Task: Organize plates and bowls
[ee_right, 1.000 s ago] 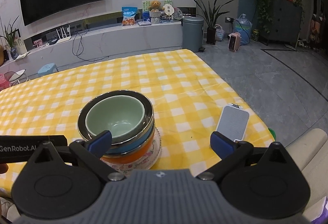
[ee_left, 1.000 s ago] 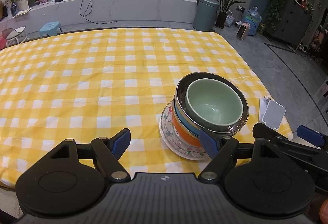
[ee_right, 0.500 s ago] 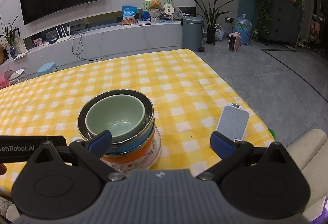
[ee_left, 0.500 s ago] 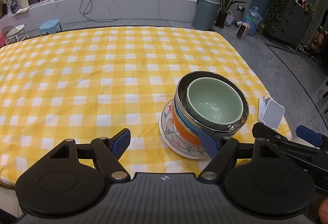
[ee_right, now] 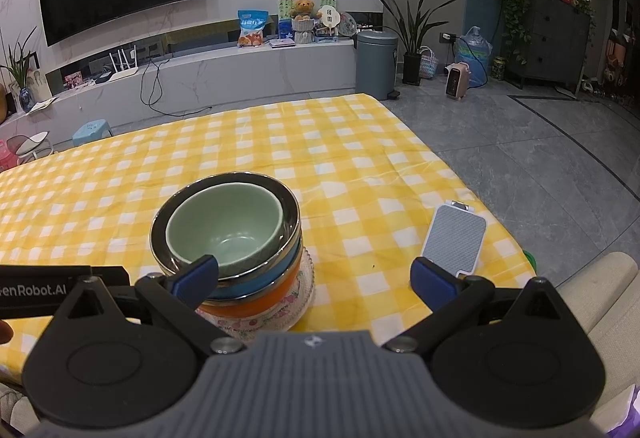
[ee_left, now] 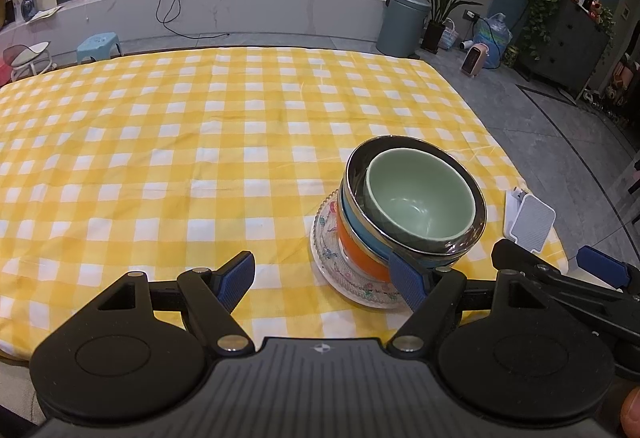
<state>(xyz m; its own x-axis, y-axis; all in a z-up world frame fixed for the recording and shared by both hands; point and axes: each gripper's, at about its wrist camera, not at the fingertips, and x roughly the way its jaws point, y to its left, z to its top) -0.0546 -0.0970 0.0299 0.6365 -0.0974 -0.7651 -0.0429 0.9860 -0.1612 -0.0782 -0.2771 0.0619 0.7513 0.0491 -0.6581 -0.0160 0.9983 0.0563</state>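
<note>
On the near right part of the tabletop, which is covered in a yellow-and-white check cloth, stands a single stack of dishes. At the bottom lies a patterned plate with a floral rim. On it sits an orange bowl, then a blue bowl, then a steel bowl, and nested inside that a green bowl, its inside bare. The green bowl sits off centre in the steel one, toward the right in the left wrist view.

Right of the stack, near the tabletop's right edge, lies a small white device with a grey ribbed face, apart from the plate.

Both grippers hang at the near edge, holding nothing. The left gripper is spread wide, its blue pads well apart; its right pad appears in front of the stack's near side, but contact cannot be told. The right gripper is likewise spread wide, its left pad in front of the stack's near rim and its right pad near the white device.

Beyond the far edge stand a low marble counter, a grey bin and potted plants.
</note>
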